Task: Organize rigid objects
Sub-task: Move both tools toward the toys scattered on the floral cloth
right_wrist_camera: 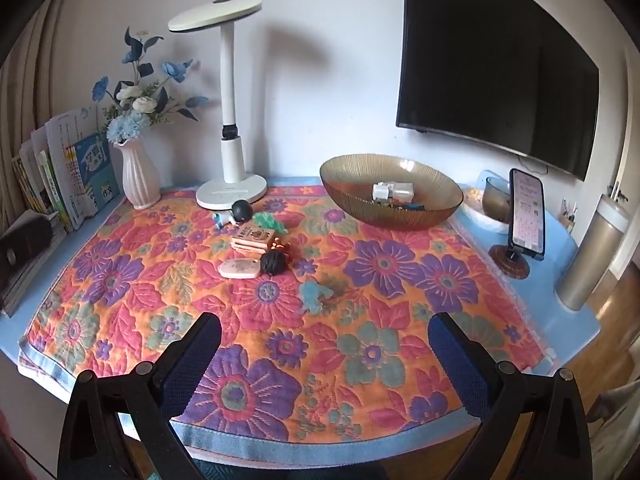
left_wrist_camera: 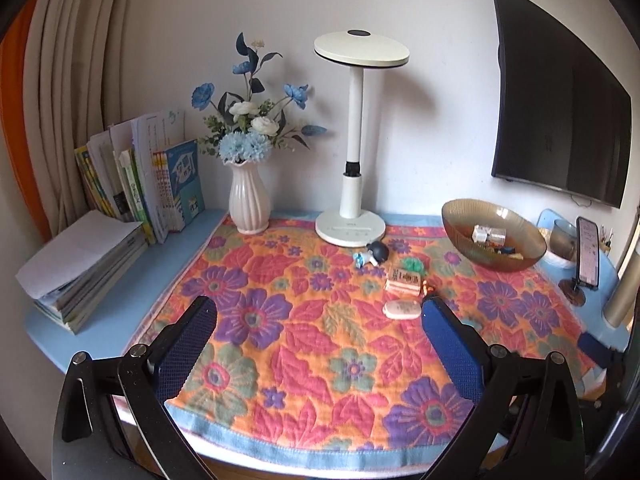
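Both grippers hang low over the near edge of the desk with nothing between their fingers. The left gripper (left_wrist_camera: 319, 312) has its jaws spread wide above the flowered cloth (left_wrist_camera: 280, 352), and the right gripper (right_wrist_camera: 325, 330) is spread just as wide.

Out past the fingers, the small things lie in a loose cluster on the cloth, toward the back and in front of the lamp. Nearest is a pale oval tag (right_wrist_camera: 239, 269), with a dark round walnut (right_wrist_camera: 274, 261) touching its right end. Just behind them sits a flat wooden block (right_wrist_camera: 253, 237), with a small orange bit (right_wrist_camera: 279, 246) at its right corner. A green toy (right_wrist_camera: 269, 221) lies behind the block, and a little figure with a black round head (right_wrist_camera: 236, 213) lies by the lamp base. Apart from the cluster, closer to the right gripper, a teal toy (right_wrist_camera: 314, 295) rests on the cloth.

The brown glass bowl (right_wrist_camera: 400, 216) stands at the back right of the cloth with a few small pieces already inside.

Behind stand a white desk lamp (right_wrist_camera: 231, 192), a vase of blue flowers (right_wrist_camera: 138, 176) and a row of books (left_wrist_camera: 132, 184). A phone on a stand (right_wrist_camera: 527, 214) is at the right.
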The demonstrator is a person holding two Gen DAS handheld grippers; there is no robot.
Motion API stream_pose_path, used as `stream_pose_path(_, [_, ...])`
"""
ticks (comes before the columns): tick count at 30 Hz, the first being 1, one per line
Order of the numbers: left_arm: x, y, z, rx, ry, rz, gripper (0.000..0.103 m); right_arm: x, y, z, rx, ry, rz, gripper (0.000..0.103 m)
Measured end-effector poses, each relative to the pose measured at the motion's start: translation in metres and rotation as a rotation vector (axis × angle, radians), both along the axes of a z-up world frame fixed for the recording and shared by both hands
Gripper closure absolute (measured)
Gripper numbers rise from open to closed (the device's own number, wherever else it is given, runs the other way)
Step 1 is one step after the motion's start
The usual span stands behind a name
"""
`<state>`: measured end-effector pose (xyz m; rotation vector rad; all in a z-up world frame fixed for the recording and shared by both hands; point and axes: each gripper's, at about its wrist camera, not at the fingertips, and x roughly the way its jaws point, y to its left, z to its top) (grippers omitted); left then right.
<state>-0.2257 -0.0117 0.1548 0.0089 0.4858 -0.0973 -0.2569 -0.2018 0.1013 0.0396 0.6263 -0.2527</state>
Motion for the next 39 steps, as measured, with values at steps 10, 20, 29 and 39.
stream_pose_path(10, [0.031,-0.028,-0.003,0.076,-0.055,-0.017,0.001,0.021,-0.023,-0.022,-0.001,0.003,-0.001,0.000])
stream_pose_path(20, [0.067,-0.055,-0.025,0.121,0.011,-0.040,0.001,0.041,-0.046,-0.048,0.013,0.017,0.002,0.000])
stream_pose_path(29, [0.087,-0.059,-0.043,0.114,0.065,-0.046,0.001,0.059,-0.067,-0.061,0.044,0.081,-0.028,0.000])
stream_pose_path(39, [0.106,-0.036,-0.066,0.097,0.147,-0.060,0.001,0.073,-0.041,-0.068,-0.011,0.134,0.023,0.000])
